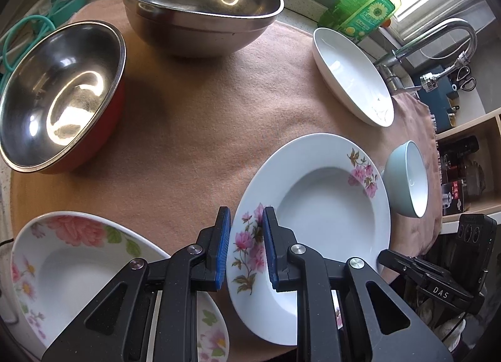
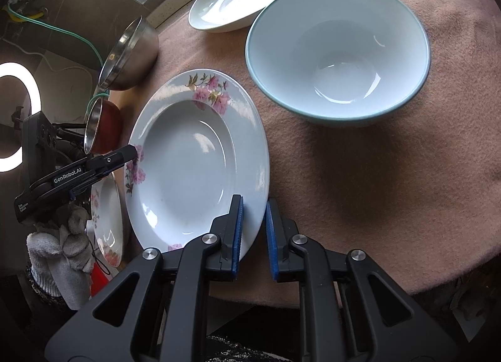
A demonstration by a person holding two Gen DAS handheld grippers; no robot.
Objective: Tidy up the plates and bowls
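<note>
Left gripper (image 1: 246, 247): jaws straddle the near rim of the floral plate (image 1: 325, 192), blue pads either side of the pink flowers with a gap showing, so not clamped. Right gripper (image 2: 253, 236): jaws straddle the opposite rim of the same plate, also with a gap; whether either pad touches the rim, can't tell. The plate sits on a pink cloth (image 1: 194, 142) covering the bench. Second floral plate (image 1: 72, 264) lies just left of it, under the left gripper body. Blue bowl (image 2: 338, 51) is near the plate's right side, apart from it. White dish (image 1: 352, 76) is behind the blue bowl. Two steel bowls at the far left: red-sided bowl (image 1: 59, 95) and big bowl (image 1: 200, 4), close together. Soap bottle (image 1: 363, 7) and tap (image 1: 438, 39) behind the dish.
</note>
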